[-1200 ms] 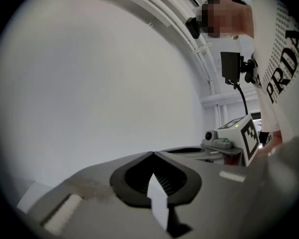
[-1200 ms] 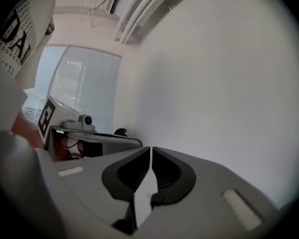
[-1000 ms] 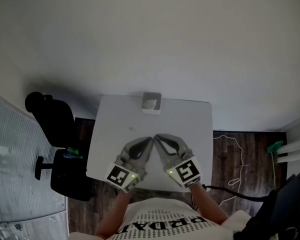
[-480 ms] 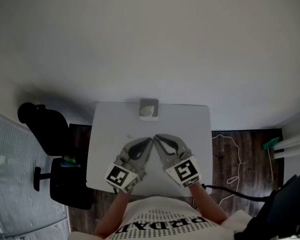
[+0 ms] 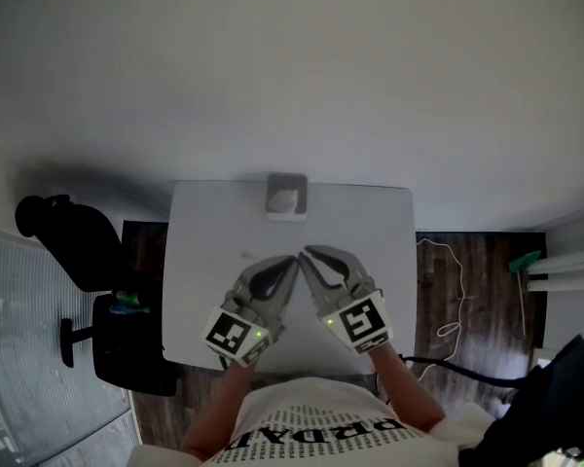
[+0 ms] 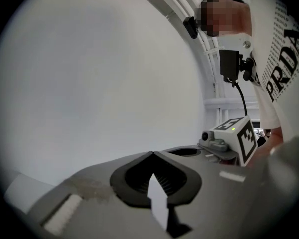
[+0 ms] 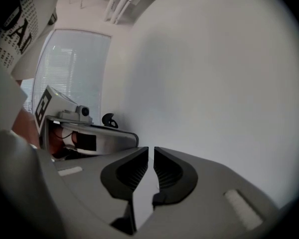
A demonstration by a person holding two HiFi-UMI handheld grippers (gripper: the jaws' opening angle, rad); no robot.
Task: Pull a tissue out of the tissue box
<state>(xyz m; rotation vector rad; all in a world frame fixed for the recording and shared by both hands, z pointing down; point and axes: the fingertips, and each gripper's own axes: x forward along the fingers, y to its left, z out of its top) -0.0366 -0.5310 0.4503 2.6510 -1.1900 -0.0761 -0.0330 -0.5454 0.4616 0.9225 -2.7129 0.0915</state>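
The tissue box [image 5: 286, 197] stands at the middle of the white table's [image 5: 202, 232] far edge, with a tissue poking from its top. Both grippers hover over the near half of the table, well short of the box, their tips almost meeting. The left gripper [image 5: 292, 260] is shut, its jaw tips touching with nothing between them [image 6: 152, 153]. The right gripper [image 5: 307, 254] shows a narrow slit between its jaws [image 7: 151, 152]; they are opening and hold nothing. Neither gripper view shows the box, only a bare white wall.
A black office chair [image 5: 68, 241] stands left of the table. On the dark wood floor to the right lie a thin cable [image 5: 452, 295] and a green-headed tool [image 5: 523, 260]. A window blind fills the lower left corner.
Both grippers have edged forward over the table toward the box, still side by side. The head view has shifted, so table and chair sit a little further left.
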